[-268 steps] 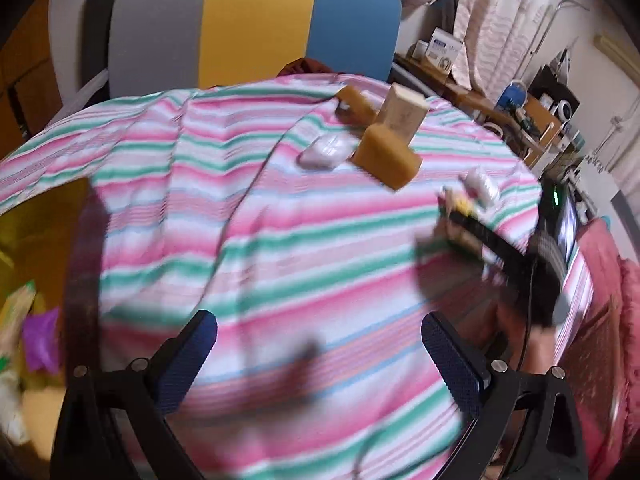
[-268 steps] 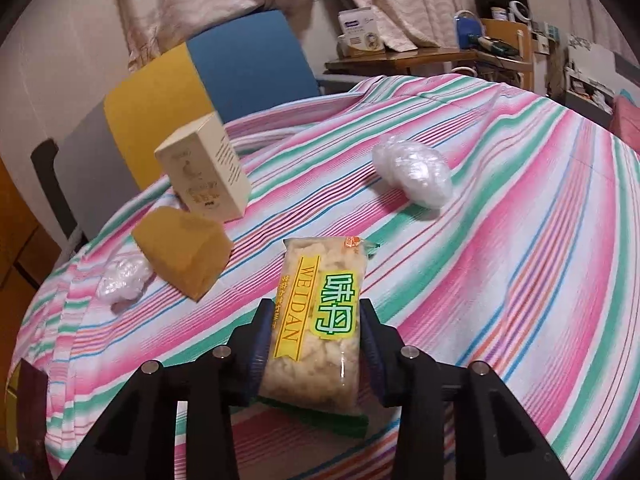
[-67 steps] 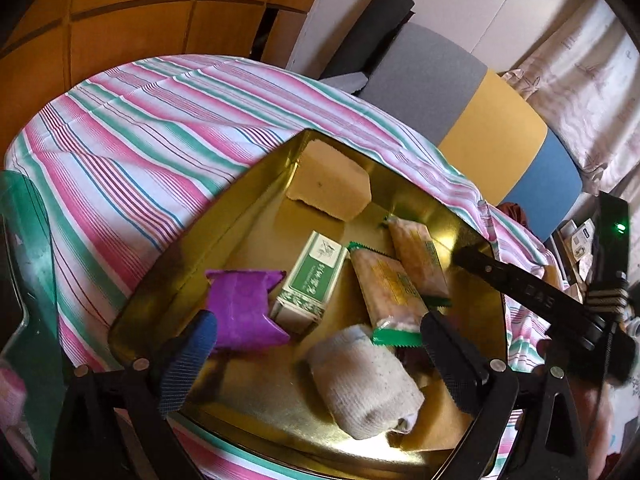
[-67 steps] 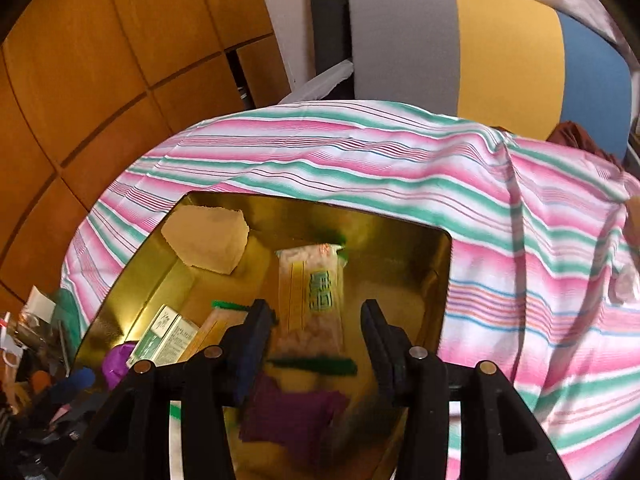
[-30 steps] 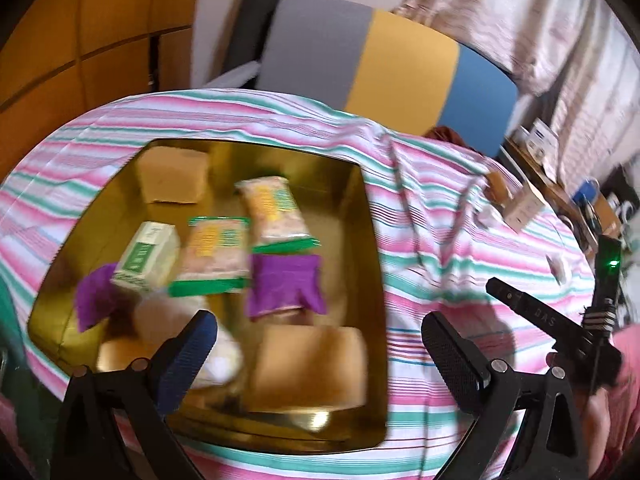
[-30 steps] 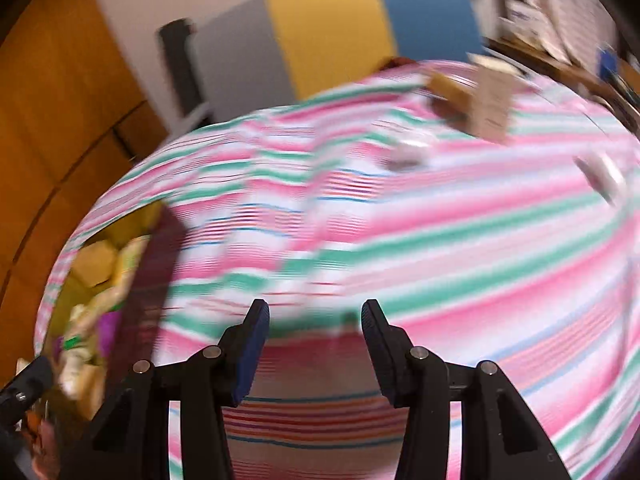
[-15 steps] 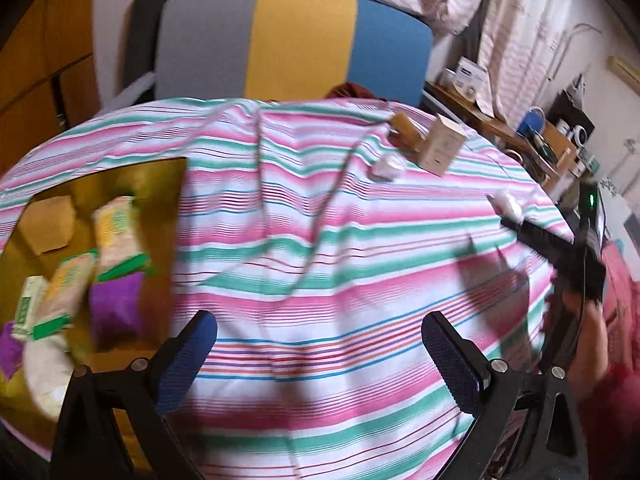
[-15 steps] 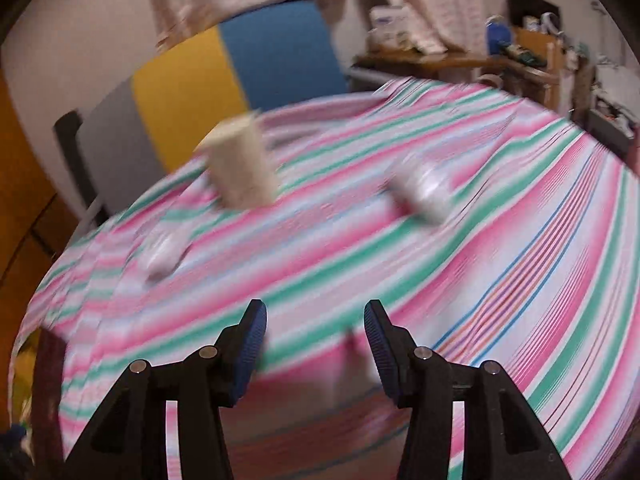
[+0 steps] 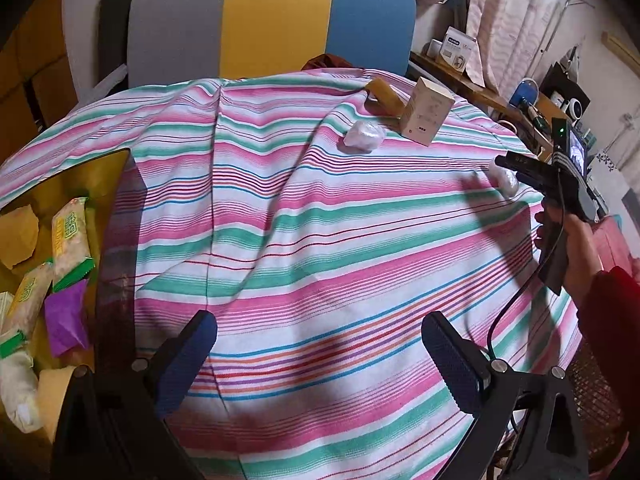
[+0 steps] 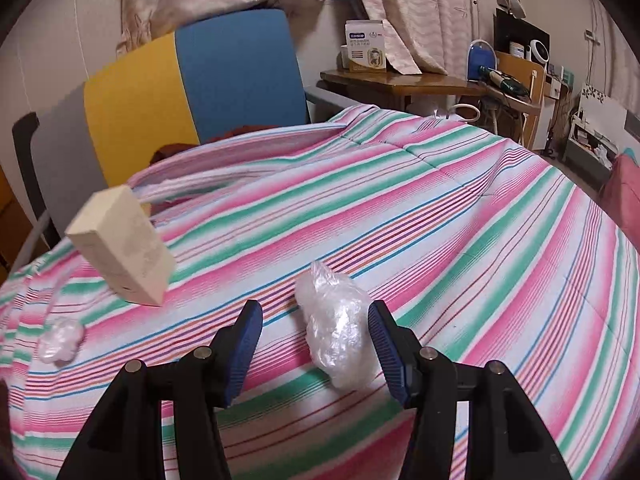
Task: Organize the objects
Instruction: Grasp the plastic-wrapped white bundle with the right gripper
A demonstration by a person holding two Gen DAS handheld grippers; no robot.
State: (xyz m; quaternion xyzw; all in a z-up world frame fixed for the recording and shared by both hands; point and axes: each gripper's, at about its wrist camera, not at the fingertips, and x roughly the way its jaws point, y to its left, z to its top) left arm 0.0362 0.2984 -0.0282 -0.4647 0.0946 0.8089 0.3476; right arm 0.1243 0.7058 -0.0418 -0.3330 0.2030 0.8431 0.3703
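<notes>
A crumpled clear plastic wad (image 10: 338, 330) lies on the striped tablecloth, inside the span of my right gripper (image 10: 315, 322), whose jaws are opening; it sits close to the right pad, and no pad presses on it. The same plastic wad (image 9: 505, 179) shows just past the right gripper (image 9: 500, 161) in the left wrist view. My left gripper (image 9: 318, 342) hangs open over bare cloth, nothing between its fingers. A cream box (image 10: 120, 246) stands upright to the left, with a second plastic wad (image 10: 60, 338) nearer. The gold tray (image 9: 102, 168) at the far left holds several snack packs.
A tan block (image 9: 386, 94) lies behind the cream box (image 9: 426, 116), a plastic wad (image 9: 365, 136) beside it. A grey, yellow and blue chair (image 9: 276, 20) stands behind the table. A cluttered wooden desk (image 10: 420, 80) is at the right. A hand in a red sleeve (image 9: 608, 304) holds the right gripper.
Both views have swung right, away from the tray. My right gripper has come up to the clear plastic wad, which now lies between its wider jaws. The left gripper stays open.
</notes>
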